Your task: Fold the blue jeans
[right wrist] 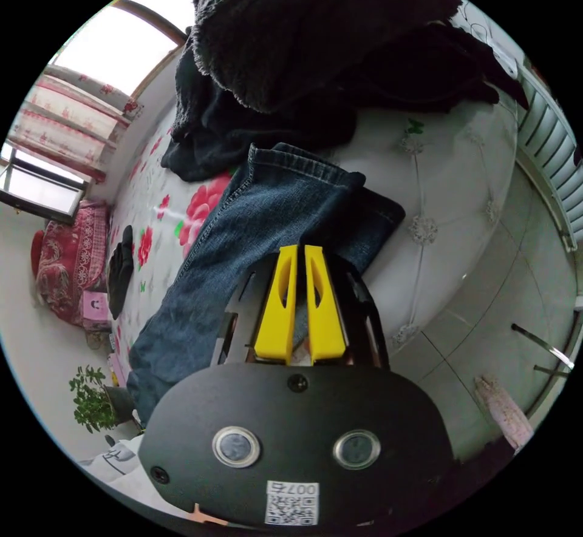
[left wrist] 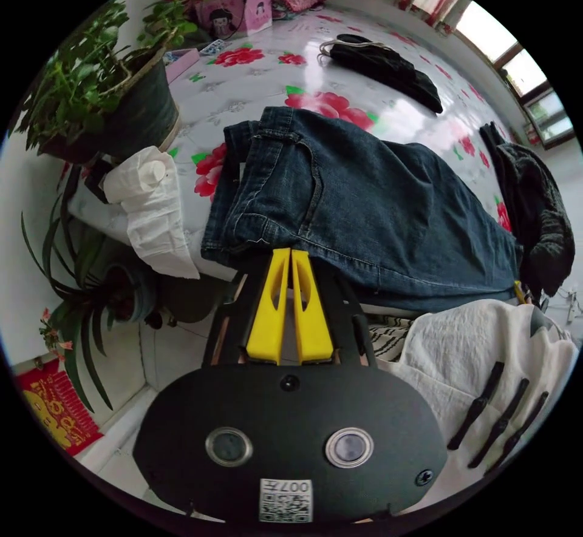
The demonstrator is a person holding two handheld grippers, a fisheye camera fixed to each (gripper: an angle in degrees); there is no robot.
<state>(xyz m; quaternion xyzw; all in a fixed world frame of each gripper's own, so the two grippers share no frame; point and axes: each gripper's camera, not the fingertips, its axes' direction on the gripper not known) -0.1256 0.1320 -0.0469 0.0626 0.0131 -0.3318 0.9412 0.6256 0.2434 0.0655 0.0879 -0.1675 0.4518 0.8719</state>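
The blue jeans (left wrist: pixel 376 209) lie flat across a bed with a flowered sheet (left wrist: pixel 255 85), waistband toward the bed's near edge. My left gripper (left wrist: pixel 290 252) is shut, its yellow jaws pinching the waistband edge by the pocket. In the right gripper view the leg ends of the jeans (right wrist: pixel 273 221) lie doubled near the bed's corner. There my right gripper (right wrist: pixel 300 249) is shut on the side edge of the leg, a little short of the hem.
A potted plant (left wrist: pixel 115 94) and a white cloth (left wrist: pixel 152 209) sit at the bed's edge. A black garment (left wrist: pixel 388 67) lies farther back. Dark fleece clothes (right wrist: pixel 303 45) are piled just past the hems. White fabric (left wrist: pixel 486 367) hangs below; tiled floor (right wrist: pixel 486 330) and a radiator (right wrist: pixel 546 136) border the bed.
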